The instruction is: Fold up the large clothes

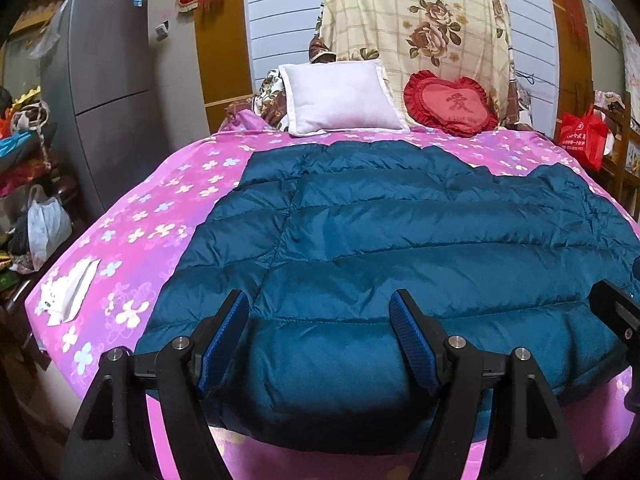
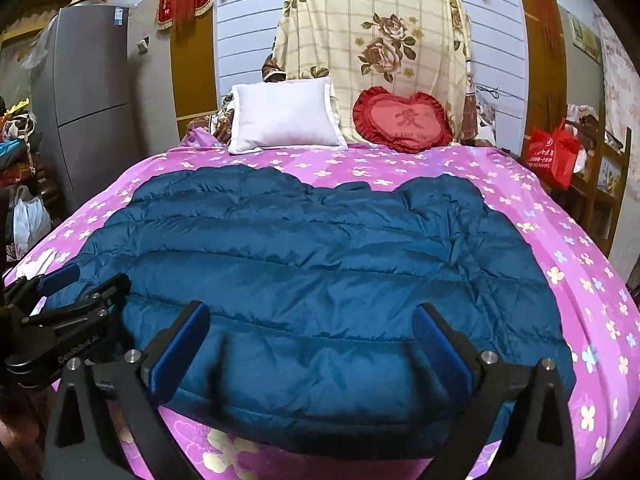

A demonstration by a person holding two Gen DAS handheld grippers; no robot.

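Note:
A large teal quilted down jacket [image 1: 400,232] lies spread flat on the pink flowered bed [image 1: 168,208]. It also shows in the right wrist view [image 2: 304,264]. My left gripper [image 1: 320,304] is open, its blue-padded jaws wide apart over the jacket's near hem, left part. My right gripper [image 2: 312,320] is open, jaws wide apart over the near hem, further right. Neither holds cloth. The left gripper also shows at the left edge of the right wrist view [image 2: 72,292].
A white pillow [image 1: 340,96] and a red heart cushion [image 1: 448,104] lean at the bed's head before a floral draped cloth [image 1: 420,20]. A white tissue pack [image 1: 68,292] lies on the bed's left. A grey fridge [image 1: 104,80] stands left, a red bag [image 1: 580,136] right.

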